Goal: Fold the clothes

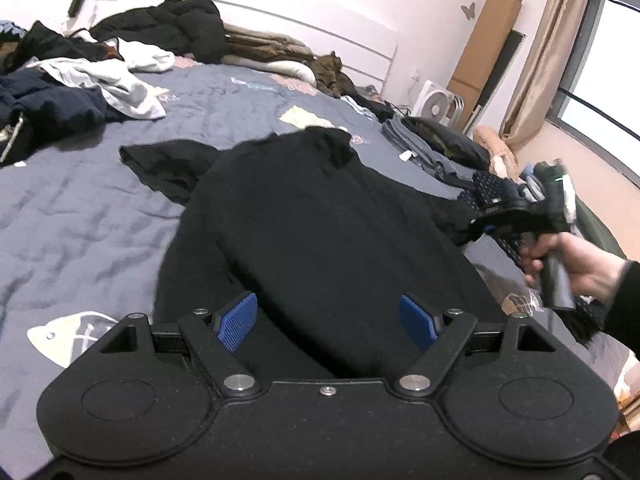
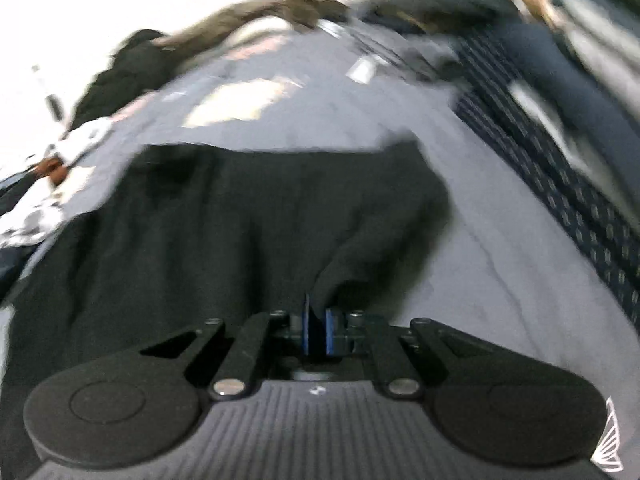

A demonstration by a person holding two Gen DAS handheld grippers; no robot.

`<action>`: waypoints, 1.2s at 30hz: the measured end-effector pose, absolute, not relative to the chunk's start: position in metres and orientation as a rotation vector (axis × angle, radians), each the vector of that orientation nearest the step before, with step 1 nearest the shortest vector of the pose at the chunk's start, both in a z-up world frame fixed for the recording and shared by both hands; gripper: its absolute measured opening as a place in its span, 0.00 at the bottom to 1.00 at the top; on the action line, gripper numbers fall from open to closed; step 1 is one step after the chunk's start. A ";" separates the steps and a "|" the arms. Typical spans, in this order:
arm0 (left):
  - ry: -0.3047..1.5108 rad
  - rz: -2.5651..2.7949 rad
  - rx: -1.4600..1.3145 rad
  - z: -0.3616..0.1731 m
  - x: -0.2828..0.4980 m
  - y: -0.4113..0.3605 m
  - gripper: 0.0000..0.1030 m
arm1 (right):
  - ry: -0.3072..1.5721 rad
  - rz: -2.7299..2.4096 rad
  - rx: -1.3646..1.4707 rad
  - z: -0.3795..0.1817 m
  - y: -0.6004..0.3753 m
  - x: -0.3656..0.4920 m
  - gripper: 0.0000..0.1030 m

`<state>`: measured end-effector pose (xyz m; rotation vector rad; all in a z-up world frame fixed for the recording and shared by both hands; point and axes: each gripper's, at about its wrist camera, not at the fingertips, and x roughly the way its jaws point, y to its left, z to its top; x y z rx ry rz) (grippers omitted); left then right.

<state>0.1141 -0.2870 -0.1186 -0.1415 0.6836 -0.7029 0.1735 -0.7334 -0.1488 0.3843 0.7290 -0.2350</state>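
on the left my left claw [image 1: 325, 322] hangs wide open and empty over the black top [image 1: 320, 224] spread on the bed [image 1: 80, 208], my right claw [image 2: 316, 330] pinches its right sleeve, next folding that sleeve inward.

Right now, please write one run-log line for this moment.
task: fold clothes | left claw: open above black garment | right claw: shut on black garment sleeve | surface: bed
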 end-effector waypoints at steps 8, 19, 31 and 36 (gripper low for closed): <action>0.650 -0.678 -0.181 -0.100 0.126 -0.260 0.75 | 0.674 0.139 0.242 -0.098 -0.607 0.144 0.07; 0.652 -0.707 -0.100 -0.098 0.128 -0.258 0.77 | 0.810 0.408 0.402 -0.134 -0.520 0.085 0.12; 0.426 -0.740 0.266 -0.102 0.068 -0.319 0.84 | 0.575 0.070 0.629 -0.117 -0.631 0.041 0.63; 0.430 -0.765 0.379 -0.116 0.054 -0.365 0.87 | 0.566 0.031 0.558 -0.119 -0.639 0.039 0.63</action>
